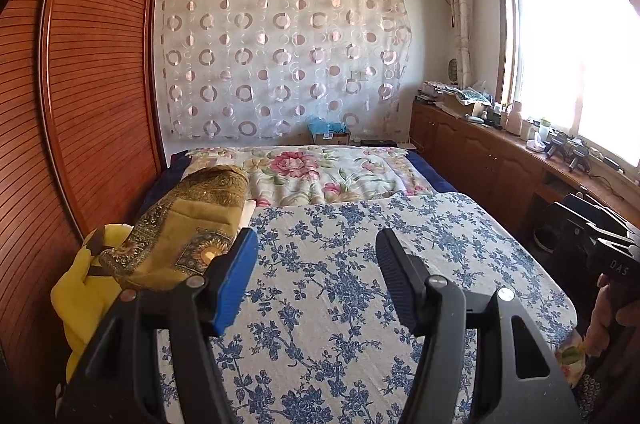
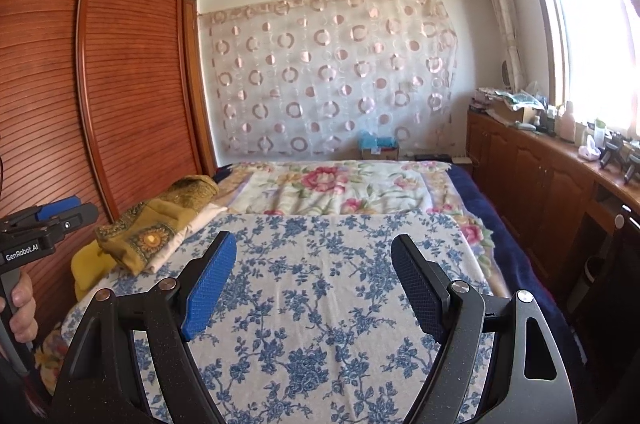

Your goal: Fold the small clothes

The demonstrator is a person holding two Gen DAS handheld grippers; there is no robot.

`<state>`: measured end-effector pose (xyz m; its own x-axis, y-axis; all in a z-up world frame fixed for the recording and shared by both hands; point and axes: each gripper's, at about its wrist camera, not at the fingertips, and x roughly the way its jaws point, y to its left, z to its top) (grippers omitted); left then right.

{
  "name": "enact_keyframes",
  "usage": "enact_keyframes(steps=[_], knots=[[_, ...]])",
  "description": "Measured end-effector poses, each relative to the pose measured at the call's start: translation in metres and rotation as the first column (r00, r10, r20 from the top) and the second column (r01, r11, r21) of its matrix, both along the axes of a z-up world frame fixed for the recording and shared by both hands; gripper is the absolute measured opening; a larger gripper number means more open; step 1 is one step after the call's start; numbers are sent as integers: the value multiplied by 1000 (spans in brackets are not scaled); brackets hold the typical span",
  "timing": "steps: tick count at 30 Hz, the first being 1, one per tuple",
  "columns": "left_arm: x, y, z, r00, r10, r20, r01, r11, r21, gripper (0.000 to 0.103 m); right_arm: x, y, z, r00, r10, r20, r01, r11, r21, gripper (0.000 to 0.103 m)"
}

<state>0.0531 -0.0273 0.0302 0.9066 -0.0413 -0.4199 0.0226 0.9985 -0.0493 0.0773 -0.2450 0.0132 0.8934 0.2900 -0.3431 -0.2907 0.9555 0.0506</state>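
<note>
Sunlit from a wide window [image 1: 576, 56], the bedroom held a bed [image 1: 436, 180] spread with a flat blue-and-white floral cloth [image 1: 340, 264] of coarse, woven look, and beyond that cloth a softer, rumpled blanket [image 1: 320, 172] printed with pink roses. At the cloth's left edge, against the slatted wooden wardrobe [image 1: 96, 64], lay the small clothes: a mustard-gold garment with patterned brocade borders [image 1: 188, 224], bunched and unfolded, resting on a white piece [image 2: 180, 236] that showed clearly only in the right wrist view, with a plain yellow one [image 1: 80, 288] beside it nearer the camera.

Left tongs [image 1: 316, 264] hung above the blue floral cloth, released, their jaws apart with nothing between them; one pad was ribbed blue plastic, the other dark. Right tongs [image 2: 314, 272] hung over the same cloth, spread wider and likewise empty, their pads finely cross-hatched.

Each view caught the other tool at its edge: the left wrist view showed the right hand [image 1: 608, 308] gripping a black handle to the right of the cloth, and the right wrist view showed the left hand [image 2: 22, 308] on its handle by the wardrobe.

Behind the bed's far end, a sheer curtain with pink rings [image 1: 280, 56] hung on the wall, and a cardboard box [image 1: 330, 134] held something pale blue. A cluttered wooden worktop [image 1: 520, 148] ran under the window.
</note>
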Motion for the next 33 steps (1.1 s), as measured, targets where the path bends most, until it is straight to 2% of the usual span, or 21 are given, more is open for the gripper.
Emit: enact_keyframes(steps=[33], knots=[[1, -1, -2, 1000, 2, -3, -2, 1000, 2, 61, -1, 1, 1, 1000, -3, 16, 3, 1000, -6, 82]])
